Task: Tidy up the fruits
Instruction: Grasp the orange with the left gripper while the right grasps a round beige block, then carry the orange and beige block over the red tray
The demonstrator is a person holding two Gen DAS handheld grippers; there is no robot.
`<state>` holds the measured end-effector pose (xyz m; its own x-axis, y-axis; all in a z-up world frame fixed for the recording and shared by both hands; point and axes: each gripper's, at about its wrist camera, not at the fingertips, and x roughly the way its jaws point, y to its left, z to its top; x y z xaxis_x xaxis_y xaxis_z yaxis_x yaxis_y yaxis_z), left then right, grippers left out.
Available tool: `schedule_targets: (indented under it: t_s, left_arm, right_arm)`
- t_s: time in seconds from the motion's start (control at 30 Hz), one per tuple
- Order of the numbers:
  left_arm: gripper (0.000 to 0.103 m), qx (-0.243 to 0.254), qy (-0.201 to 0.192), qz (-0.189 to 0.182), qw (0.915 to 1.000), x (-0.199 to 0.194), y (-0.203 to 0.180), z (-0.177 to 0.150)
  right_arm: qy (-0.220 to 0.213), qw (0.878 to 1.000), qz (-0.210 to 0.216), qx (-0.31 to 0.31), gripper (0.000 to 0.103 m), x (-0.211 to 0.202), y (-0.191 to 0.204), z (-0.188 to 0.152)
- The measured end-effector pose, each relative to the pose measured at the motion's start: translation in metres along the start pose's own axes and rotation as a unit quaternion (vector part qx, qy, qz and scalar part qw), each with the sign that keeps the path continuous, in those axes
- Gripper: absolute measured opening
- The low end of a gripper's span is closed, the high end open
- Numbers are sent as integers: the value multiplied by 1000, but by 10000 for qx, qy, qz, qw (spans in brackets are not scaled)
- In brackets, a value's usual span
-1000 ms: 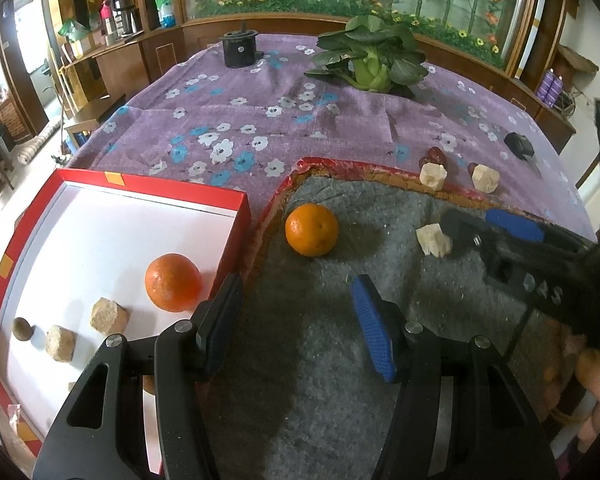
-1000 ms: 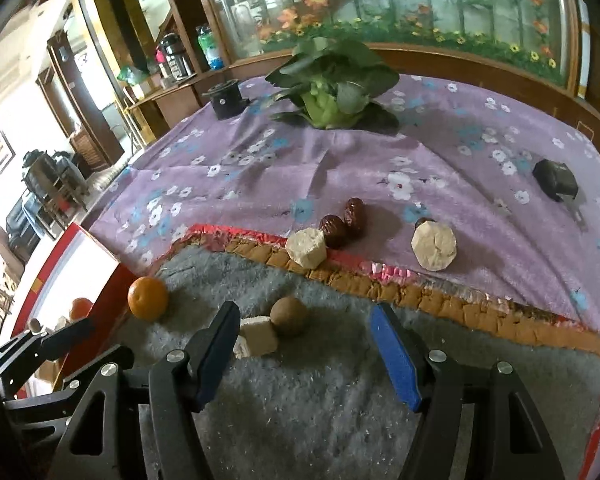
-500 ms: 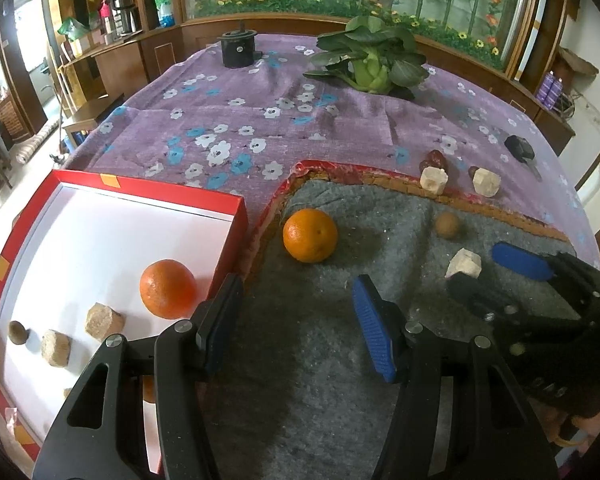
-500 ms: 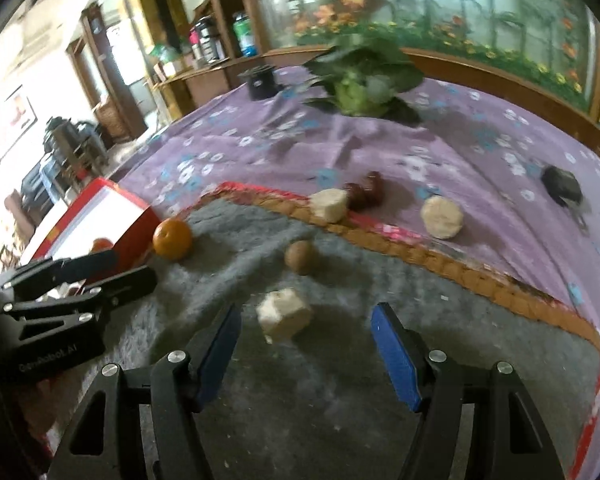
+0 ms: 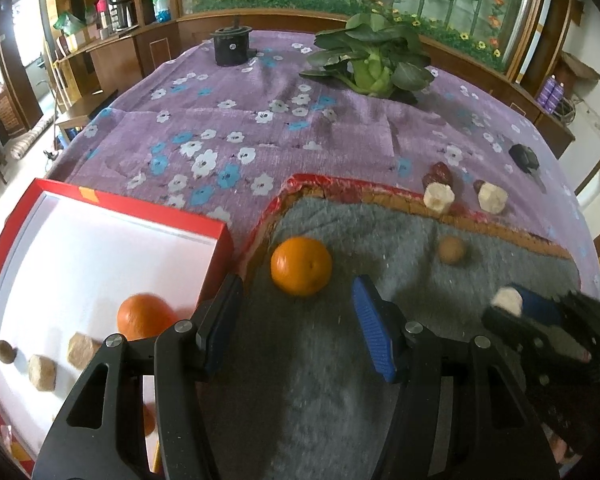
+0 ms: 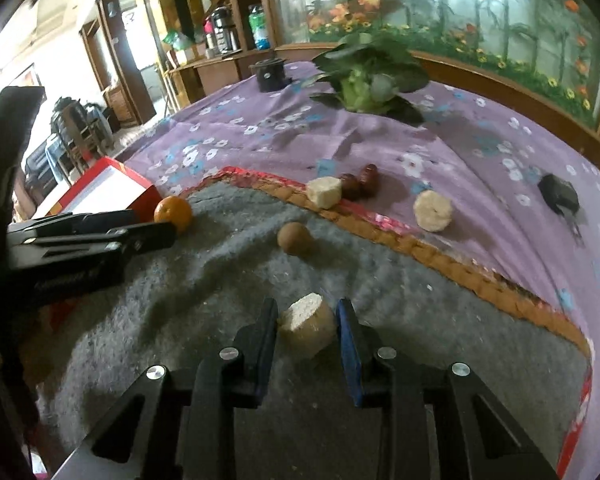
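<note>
My right gripper is shut on a pale beige fruit chunk low over the grey felt mat; it also shows in the left wrist view. My left gripper is open and empty, just short of an orange on the mat beside the red box. The box holds another orange, two beige chunks and a small brown fruit. A small brown round fruit lies on the mat.
Two more beige chunks and dark red dates lie at the mat's far border. A leafy green vegetable, a black pot and a black key fob sit on the purple flowered cloth.
My right gripper has pulled back and closed on the beige chunk, carrying it off from beside the brown fruit. My left gripper has edged slightly toward the orange on the mat.
</note>
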<state>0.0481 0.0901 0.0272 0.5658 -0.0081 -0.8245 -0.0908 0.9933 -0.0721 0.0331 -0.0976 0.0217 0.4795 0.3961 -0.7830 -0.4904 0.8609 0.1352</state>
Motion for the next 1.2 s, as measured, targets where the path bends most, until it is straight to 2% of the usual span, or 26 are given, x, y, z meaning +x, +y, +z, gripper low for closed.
schedule_targets:
  t_s: [0.17, 0.2, 0.23, 0.27, 0.43, 0.67, 0.97, 1.2]
  left_arm:
    - [57, 108, 54, 106, 9999, 13, -6, 7]
    - [54, 157, 10, 153, 9998, 14, -7, 7]
    - [31, 166, 25, 185, 9997, 16, -7, 6]
    - [32, 150, 108, 142, 9997, 19, -5, 5]
    - [31, 198, 8, 167, 9997, 12, -3, 1]
    - [31, 257, -179, 53, 9995, -22, -1, -13]
    - [31, 347, -437, 139, 9983, -57, 2, -31]
    - [31, 256, -561, 224, 9978, -76, 19, -43]
  right_arm:
    - [-11, 10000, 72, 48, 29, 0, -3, -2]
    - [-20, 10000, 83, 36, 29, 0, -3, -2]
    - [-24, 9999, 101, 26, 29, -1, -3, -2]
    - [-28, 9999, 114, 19, 29, -2, -3, -2]
    - [-21, 9999, 148, -28, 29, -5, 2, -2]
    - [-74, 9998, 172, -64, 29, -18, 16, -6]
    - [-72, 9994, 336, -82, 29, -27, 42, -15]
    - [-111, 9988, 389, -263, 29, -35, 68, -14]
